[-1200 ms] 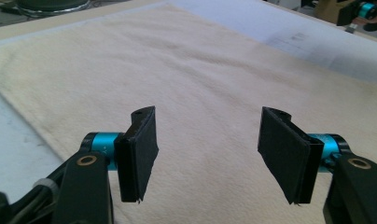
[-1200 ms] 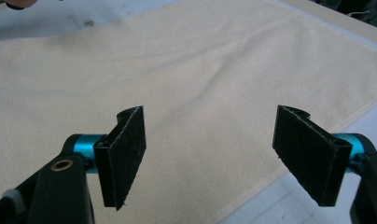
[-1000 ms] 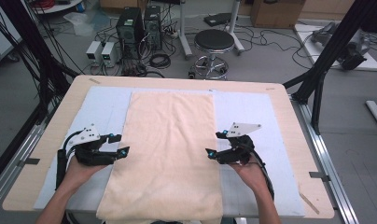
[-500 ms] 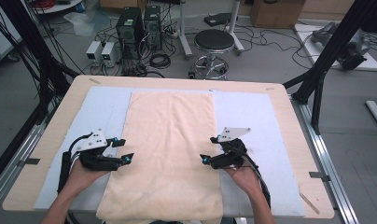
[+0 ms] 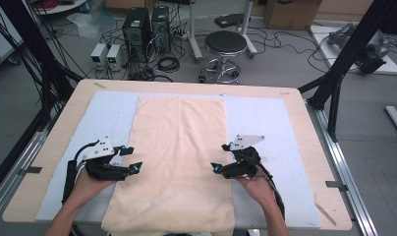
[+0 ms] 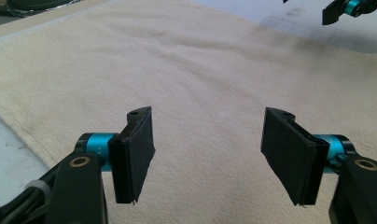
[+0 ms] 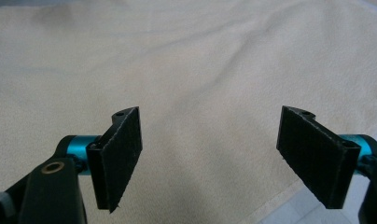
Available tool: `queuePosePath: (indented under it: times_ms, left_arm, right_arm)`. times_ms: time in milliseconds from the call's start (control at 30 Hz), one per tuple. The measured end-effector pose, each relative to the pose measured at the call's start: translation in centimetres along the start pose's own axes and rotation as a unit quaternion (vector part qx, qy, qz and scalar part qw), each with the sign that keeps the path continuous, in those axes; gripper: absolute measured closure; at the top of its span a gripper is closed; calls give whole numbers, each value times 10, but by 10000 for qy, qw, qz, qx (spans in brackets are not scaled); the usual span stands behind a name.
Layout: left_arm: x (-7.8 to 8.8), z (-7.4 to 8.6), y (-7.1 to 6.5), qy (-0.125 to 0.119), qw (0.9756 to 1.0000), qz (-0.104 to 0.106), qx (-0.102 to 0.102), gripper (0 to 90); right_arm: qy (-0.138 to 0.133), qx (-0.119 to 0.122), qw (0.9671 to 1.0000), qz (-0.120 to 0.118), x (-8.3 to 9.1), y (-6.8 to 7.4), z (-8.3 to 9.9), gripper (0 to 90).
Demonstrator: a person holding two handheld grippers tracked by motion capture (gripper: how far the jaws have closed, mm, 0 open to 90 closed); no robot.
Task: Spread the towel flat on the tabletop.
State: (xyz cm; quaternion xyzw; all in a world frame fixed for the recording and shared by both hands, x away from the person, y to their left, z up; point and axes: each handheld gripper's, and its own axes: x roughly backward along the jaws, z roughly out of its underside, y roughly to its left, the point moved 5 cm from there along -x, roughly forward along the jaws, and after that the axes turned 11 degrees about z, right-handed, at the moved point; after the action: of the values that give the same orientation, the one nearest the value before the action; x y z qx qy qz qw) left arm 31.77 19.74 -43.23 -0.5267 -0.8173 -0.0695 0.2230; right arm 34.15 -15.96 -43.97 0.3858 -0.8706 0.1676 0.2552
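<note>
Cream-coloured rectangular terry towel [image 5: 179,157] is spread flat down the middle of a pale blue mat [image 5: 280,128] that covers most of a light wooden table [image 5: 309,142]. In the high view the towel's far short edge is seen near the table's far side, and its near short edge hangs just over the near edge of the table.

Two black handheld grippers with turquoise fittings are held by a person whose forearms come in from the bottom of the high view. The left gripper [image 5: 131,160] is placed at the towel's left long edge, in the near half of the cloth, with its jaws pointed inward over the fabric. The right gripper [image 5: 221,160] is placed at the towel's right long edge, roughly level with the left one, and is also pointed inward. The two are kept well apart, with the full width of the towel between them.

In the left gripper view, the left gripper [image 6: 207,149] is shown with its two black padded jaws spread wide, nothing caught between them, and the towel [image 6: 205,79] lying beneath. In the right gripper view, the right gripper [image 7: 210,156] is likewise seen with jaws wide apart and nothing gripped, above the towel [image 7: 200,70], whose edge is visible at the lower right.
</note>
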Motion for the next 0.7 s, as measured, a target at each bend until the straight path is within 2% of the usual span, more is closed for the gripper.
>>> queuePosePath:
  times_ms: [200,367,700]
  left_arm:
    - [1,0,-4,21,10000,1,21,347]
    - [0,-1,-1,-43,10000,19,46,346]
    - [-1,-1,0,-16,10000,47,65,346]
  right_arm:
    - [-32,60,10000,62,1,1,-1,219]
    - [-10,2,10000,43,2,1,-1,218]
    - [34,118,9999,74,1,3,-1,218]
